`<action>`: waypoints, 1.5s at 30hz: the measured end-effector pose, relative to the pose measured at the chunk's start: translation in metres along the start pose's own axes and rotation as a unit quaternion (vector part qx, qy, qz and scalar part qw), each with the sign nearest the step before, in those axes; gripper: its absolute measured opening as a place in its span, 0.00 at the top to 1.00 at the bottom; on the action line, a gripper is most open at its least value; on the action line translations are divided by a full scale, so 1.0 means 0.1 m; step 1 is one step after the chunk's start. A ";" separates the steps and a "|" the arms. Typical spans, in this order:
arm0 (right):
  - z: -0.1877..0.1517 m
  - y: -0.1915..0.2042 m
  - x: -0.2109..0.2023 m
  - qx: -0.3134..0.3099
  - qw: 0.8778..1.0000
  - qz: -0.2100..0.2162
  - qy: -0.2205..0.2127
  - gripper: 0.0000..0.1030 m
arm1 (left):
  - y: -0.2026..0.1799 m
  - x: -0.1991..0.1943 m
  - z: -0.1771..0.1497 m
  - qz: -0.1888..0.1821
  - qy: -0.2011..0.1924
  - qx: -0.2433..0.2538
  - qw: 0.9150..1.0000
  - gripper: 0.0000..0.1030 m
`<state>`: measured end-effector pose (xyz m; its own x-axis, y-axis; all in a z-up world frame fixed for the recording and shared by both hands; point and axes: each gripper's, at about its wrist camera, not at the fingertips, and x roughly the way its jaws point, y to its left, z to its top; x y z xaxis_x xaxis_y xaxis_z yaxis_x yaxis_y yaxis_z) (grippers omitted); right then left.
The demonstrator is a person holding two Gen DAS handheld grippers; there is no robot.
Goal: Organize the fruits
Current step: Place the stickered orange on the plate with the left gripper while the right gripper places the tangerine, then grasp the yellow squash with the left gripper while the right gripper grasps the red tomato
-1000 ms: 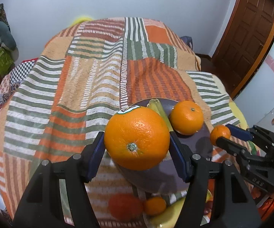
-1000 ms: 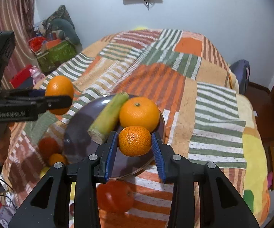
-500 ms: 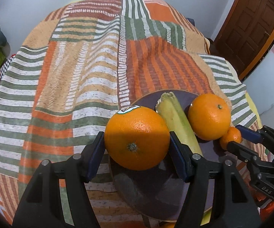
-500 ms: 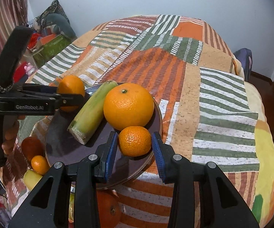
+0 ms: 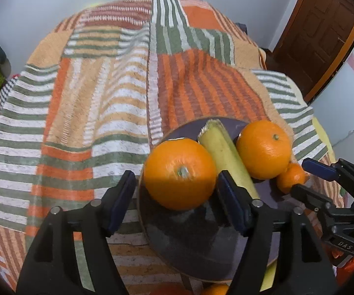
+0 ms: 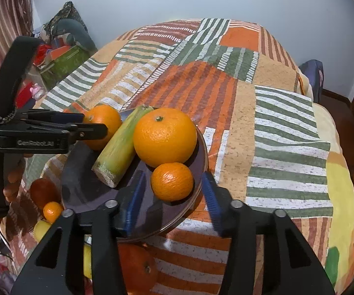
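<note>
A dark round plate (image 5: 191, 253) (image 6: 83, 186) lies on the striped bedspread. On it are a green-yellow stalk piece (image 5: 228, 157) (image 6: 120, 147), a large orange (image 5: 263, 150) (image 6: 164, 137) and a small mandarin (image 5: 291, 177) (image 6: 172, 182). My left gripper (image 5: 177, 194) (image 6: 93, 127) is open around another large orange (image 5: 179, 174) (image 6: 103, 125), which rests on the plate's left edge. My right gripper (image 6: 172, 196) (image 5: 304, 177) is open, with the mandarin between its spread fingers on the plate.
Several loose fruits, including a tomato (image 6: 42, 191), a small mandarin (image 6: 53, 211), a lemon (image 6: 42, 229) and an orange (image 6: 137, 268), lie near the plate's front. A brown door (image 5: 324, 32) stands at the right. Boxes and clutter (image 6: 61, 56) sit left of the bed.
Both grippers lowered their fruit onto the plate and opened. The large orange and the mandarin now rest on the plate, no longer clamped.
</note>
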<state>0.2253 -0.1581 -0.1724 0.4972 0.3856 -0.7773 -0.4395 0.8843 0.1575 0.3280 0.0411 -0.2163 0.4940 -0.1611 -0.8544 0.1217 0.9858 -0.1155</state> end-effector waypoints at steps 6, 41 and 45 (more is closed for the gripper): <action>0.00 0.04 -0.17 0.001 1.000 -0.003 -0.013 0.53 | 0.02 -0.33 -0.05 0.001 -0.026 -0.006 1.000 0.28; -0.74 0.27 -0.25 -0.010 0.998 -0.023 0.054 0.41 | -0.45 -0.57 -1.40 -0.056 0.043 -0.006 0.998 0.25; -0.71 0.27 -0.23 -0.011 0.998 -0.021 0.058 0.41 | -0.51 -0.49 -1.40 -0.068 0.053 -0.001 0.996 0.40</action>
<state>0.1485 -0.1618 -0.1937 0.4265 0.3147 -0.8480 -0.4378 0.8922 0.1109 0.1774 0.0050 -0.2393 0.3789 -0.2881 -0.8794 0.1793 0.9551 -0.2357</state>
